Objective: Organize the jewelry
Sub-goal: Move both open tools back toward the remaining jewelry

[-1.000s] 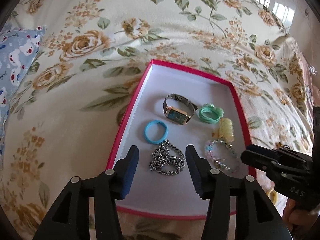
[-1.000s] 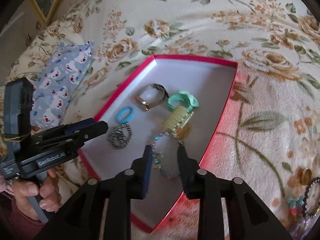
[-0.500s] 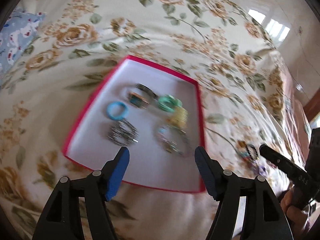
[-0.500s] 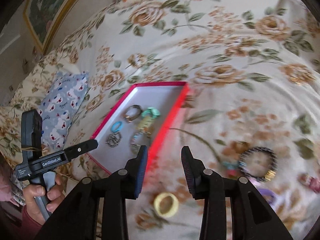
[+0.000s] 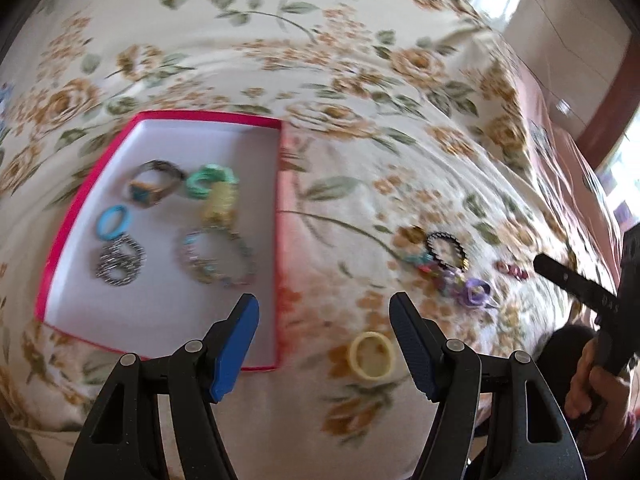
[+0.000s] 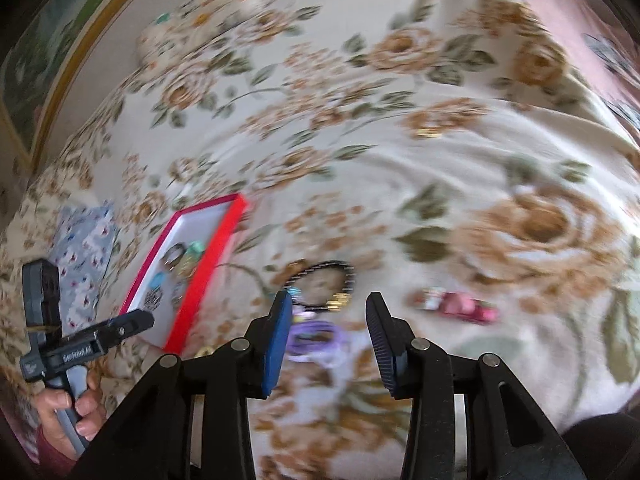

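A red-rimmed white box (image 5: 276,208) lies on the floral bedspread and holds a watch (image 5: 154,186), a blue ring (image 5: 113,222), a silver chain (image 5: 120,262), a beaded bracelet (image 5: 218,258) and green and yellow hair ties. My left gripper (image 5: 324,320) is open and empty, above the bedspread right of the box; a yellow ring (image 5: 372,354) lies between its fingers. Loose pieces lie further right: a black beaded bracelet (image 5: 446,248) and a purple hair tie (image 5: 474,292). My right gripper (image 6: 328,320) is open and empty, just above the purple hair tie (image 6: 316,340) and black bracelet (image 6: 324,284). The box shows at its left (image 6: 208,256).
A pink-red hair clip (image 6: 460,304) lies on the bedspread right of my right gripper. A blue patterned pillow (image 6: 84,248) lies left of the box. The bed's right edge drops off toward a shiny floor (image 5: 560,20).
Both grippers have swung right, away from the box and over the loose jewelry on the bedspread. Both have opened wider. The beaded bracelet stays in the box.
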`<state>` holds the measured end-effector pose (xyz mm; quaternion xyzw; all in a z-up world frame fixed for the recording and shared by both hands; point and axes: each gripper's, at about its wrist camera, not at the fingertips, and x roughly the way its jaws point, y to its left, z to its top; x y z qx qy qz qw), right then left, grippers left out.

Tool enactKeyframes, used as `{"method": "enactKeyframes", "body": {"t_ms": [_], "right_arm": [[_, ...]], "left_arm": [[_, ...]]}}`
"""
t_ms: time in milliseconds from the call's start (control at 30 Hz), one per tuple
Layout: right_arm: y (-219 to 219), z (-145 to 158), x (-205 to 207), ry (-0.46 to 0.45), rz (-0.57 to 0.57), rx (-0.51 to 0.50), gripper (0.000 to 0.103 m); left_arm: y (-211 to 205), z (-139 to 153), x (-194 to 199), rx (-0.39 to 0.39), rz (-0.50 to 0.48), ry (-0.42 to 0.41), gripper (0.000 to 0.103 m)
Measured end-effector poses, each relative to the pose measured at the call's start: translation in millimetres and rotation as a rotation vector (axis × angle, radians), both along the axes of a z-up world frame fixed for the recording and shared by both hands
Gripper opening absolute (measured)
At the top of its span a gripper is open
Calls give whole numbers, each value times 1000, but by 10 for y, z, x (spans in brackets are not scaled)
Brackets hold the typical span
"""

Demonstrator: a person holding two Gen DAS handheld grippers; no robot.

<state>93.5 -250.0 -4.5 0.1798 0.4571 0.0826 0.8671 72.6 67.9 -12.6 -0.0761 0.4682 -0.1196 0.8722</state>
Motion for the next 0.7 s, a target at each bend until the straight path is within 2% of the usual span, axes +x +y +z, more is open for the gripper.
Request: {"method": "enactKeyframes", "body": {"t_ms": [333, 700], "right_arm": [[-447, -79, -80, 25, -88, -4, 48], [-460, -153, 37, 59, -80, -76, 51]], "left_arm": [[-650, -70, 234, 30, -149, 12, 67], [-1175, -410, 608, 100, -261, 55, 68]]}}
